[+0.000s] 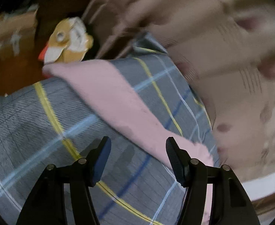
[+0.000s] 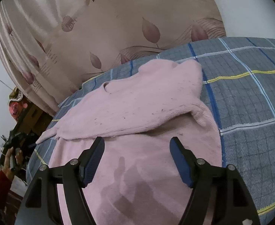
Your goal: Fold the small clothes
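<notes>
The soft pink knitted garment [image 2: 137, 112] lies spread on the grey plaid bedspread [image 2: 250, 93], one flap already folded over its middle. It looks light, limp and prone to sagging, so hems or corners seem the best holds. The right tool [image 2: 137, 153] hovers above it, jaws apart and empty. The left tool [image 1: 138, 154], also apart, holds nothing near the garment's long edge.

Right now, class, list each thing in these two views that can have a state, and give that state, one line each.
Pink garment: lying on the bed, one part folded over the rest, not held.
Left gripper: open, nothing between its fingers.
Right gripper: open above the garment, gripping nothing.
Plaid blanket: spread flat under the garment.
Floral quilt: bunched up behind the blanket.
</notes>
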The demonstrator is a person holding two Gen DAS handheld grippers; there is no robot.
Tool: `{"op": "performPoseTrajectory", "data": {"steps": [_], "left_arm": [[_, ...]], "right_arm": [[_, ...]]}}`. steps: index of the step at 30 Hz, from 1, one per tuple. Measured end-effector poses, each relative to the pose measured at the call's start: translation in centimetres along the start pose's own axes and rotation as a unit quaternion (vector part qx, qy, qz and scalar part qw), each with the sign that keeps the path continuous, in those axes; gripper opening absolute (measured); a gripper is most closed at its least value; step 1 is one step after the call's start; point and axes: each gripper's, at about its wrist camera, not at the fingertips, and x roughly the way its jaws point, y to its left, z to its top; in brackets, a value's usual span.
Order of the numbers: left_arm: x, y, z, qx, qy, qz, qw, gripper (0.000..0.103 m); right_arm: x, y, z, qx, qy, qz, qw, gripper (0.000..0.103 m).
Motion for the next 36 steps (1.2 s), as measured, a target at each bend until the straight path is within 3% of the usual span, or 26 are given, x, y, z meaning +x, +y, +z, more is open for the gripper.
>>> {"op": "performPoseTrajectory", "data": {"steps": [6,11,16,21,25,28,29,31,33,36], "left_arm": [[1.1,4.7,2.0,-0.121,-0.015,-0.056,0.9909,0.062],[1.9,3.7,3.3,-0.123,-0.012,-0.042,0.9914,0.068],[3.4,1.2,5.3,-0.092,0.006,0.021,0.9955,0.081],[6.1,-1.4,6.7,-0.074,0.05,0.094,0.9916,0.103],[7.8,-3.6,6.3,-0.021,0.047,0.167,0.9846,0.103],[8.1,-4.2,5.6,0.002,0.018,0.185,0.9826,0.102],[8.2,-4.4,5.4,0.015,0.009,0.186,0.9825,0.099],[7.8,-4.5,5.2,0.039,-0.016,0.187,0.9814,0.072],[7.6,-3.6,5.4,0.032,-0.016,0.156,0.9871,0.011],[6.8,-2.9,5.1,0.015,-0.036,0.116,0.9925,0.01]], "right_arm": [[0.0,-0.3,-0.1,0.007,0.001,-0.012,1.0,0.07],[0.2,-0.1,-0.1,0.003,0.006,-0.018,1.0,0.072],[0.2,-0.1,-0.1,-0.002,0.007,-0.02,1.0,0.073],[0.2,-0.1,-0.2,-0.001,0.007,-0.018,1.0,0.073],[0.2,-0.2,-0.2,0.001,0.005,-0.014,1.0,0.074],[0.1,-0.2,-0.2,0.002,0.004,-0.011,1.0,0.074],[0.0,-0.3,-0.3,0.003,0.003,-0.01,1.0,0.075],[0.0,-0.3,-0.3,0.005,0.001,-0.006,1.0,0.075],[-0.1,-0.4,-0.3,0.007,-0.001,-0.002,1.0,0.076],[-0.2,-0.6,-0.2,0.011,-0.004,0.002,1.0,0.076]]}}
